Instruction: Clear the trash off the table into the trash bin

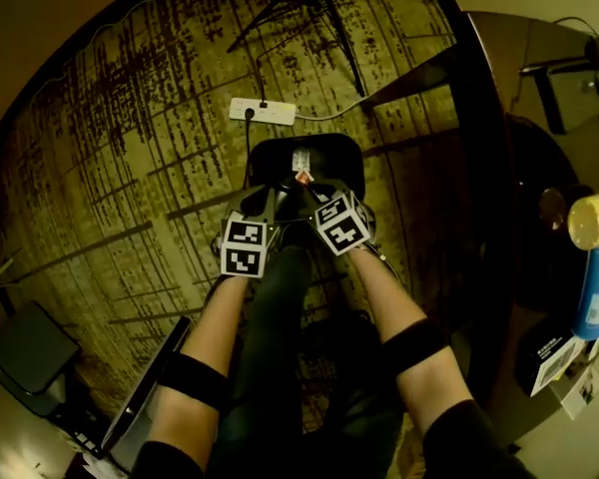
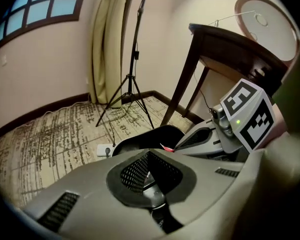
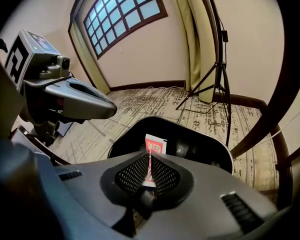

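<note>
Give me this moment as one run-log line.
right tool: shut on red-and-white packet | left tool: shut | both above black trash bin | packet not released

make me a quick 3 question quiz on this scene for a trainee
1. True or false: the left gripper is shut and empty.
2. What is pinched in the right gripper? A) a red-and-white packet B) a blue bottle C) a power strip
3. Fill in: both grippers hang over the black ____.

Key: 1 true. 2 A. 3 trash bin.
</note>
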Tool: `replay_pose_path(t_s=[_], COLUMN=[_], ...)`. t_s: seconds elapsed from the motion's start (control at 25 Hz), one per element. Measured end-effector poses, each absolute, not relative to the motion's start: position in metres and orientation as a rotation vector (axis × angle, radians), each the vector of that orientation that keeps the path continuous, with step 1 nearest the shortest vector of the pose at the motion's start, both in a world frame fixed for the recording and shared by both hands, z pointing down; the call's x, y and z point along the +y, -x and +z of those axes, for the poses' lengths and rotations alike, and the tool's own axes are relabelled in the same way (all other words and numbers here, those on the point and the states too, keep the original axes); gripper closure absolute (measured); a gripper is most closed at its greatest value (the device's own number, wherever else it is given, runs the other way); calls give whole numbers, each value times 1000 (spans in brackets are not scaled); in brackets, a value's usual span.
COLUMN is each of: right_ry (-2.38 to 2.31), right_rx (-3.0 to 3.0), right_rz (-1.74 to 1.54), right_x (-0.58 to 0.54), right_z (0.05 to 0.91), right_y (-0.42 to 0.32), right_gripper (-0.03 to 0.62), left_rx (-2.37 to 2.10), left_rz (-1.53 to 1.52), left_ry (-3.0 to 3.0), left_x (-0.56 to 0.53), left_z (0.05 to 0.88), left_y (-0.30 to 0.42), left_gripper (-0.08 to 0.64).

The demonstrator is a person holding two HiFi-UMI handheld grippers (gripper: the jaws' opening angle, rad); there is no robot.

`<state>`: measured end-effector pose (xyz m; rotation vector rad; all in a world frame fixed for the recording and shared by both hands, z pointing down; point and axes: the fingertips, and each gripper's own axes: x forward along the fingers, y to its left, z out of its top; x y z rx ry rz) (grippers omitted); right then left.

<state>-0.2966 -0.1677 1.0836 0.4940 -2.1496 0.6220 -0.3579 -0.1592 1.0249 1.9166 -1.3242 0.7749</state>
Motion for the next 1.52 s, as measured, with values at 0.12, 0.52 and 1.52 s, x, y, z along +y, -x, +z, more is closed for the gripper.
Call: replay_pose_path(t_s=[0.12,0.52,1.52], right_ry=[-460,-443,-779], right_rx=[-2136,-2137,-2481], right_rz=[599,607,228], right_x=[-170,-178,-229], right_z=[1111,1112,448], right_y=[305,314,315], right_gripper=[537,376,589], left_rx=[-1319,-1327,-1444], left_rz=[780,779,629], left_ry=[-1905,-1899,-2131], left_x=[-164,-170,-104], left_z=[1050,1051,579], left_y=[360,363,331], left_gripper=[559,559,559])
